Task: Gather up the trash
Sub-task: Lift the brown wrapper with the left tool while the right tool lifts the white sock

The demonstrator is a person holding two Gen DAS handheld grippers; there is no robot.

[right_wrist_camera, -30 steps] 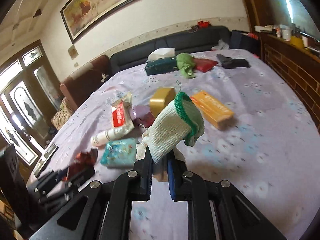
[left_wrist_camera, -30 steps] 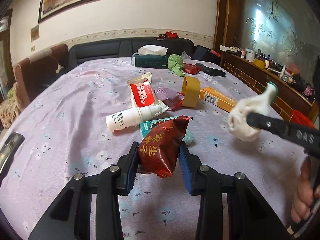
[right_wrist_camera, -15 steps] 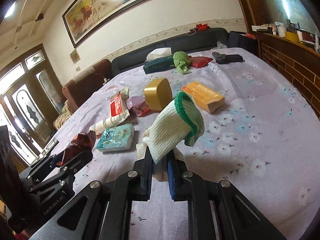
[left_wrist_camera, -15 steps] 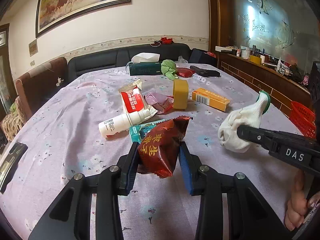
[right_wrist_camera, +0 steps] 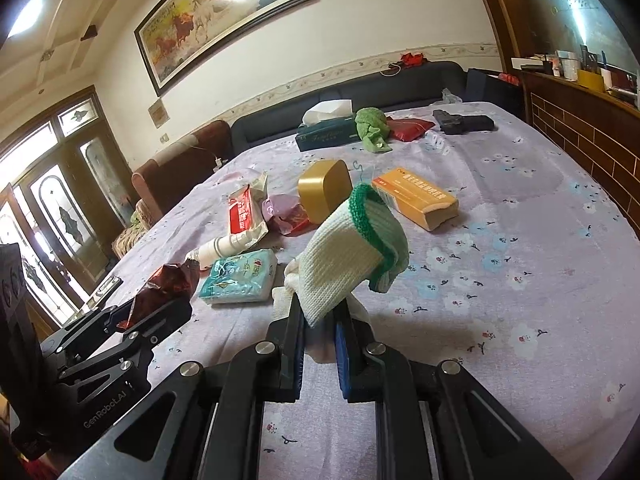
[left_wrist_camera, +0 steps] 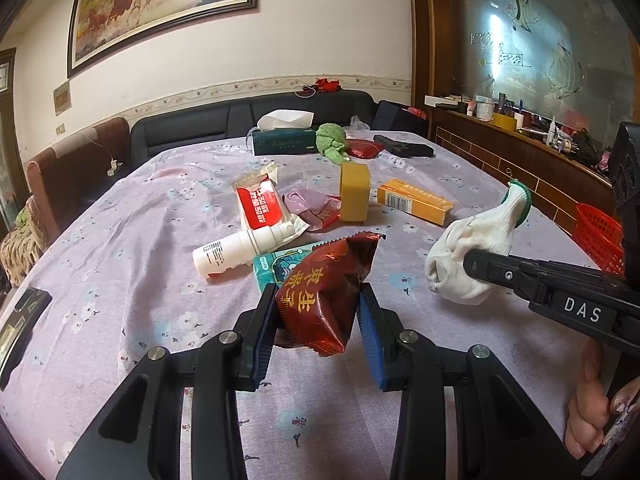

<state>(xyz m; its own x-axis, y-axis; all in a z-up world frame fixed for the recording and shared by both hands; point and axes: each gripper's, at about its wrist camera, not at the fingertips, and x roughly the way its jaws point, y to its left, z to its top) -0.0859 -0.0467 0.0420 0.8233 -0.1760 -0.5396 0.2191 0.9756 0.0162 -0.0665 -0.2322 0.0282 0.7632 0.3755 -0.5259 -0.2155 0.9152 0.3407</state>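
left hand-held gripper (left_wrist_camera: 318,312): pinching the red snack wrapper (left_wrist_camera: 326,292), lifted clear of the counter (left_wrist_camera: 120,240)
right hand-held gripper (right_wrist_camera: 318,320): pressed onto a white knit glove (right_wrist_camera: 352,252), green cuff pointing up and away
red basket (left_wrist_camera: 598,236): past the counter's right edge, to the right of both loads; likely the drop spot
nearer arm: right, glove between wrapper and basket
wrapper long axis: upright, leaning right
likely next move: carry rightward, right load first
left on counter: spray bottle (left_wrist_camera: 244,248), tissue pack (right_wrist_camera: 240,276), orange box (left_wrist_camera: 414,201)
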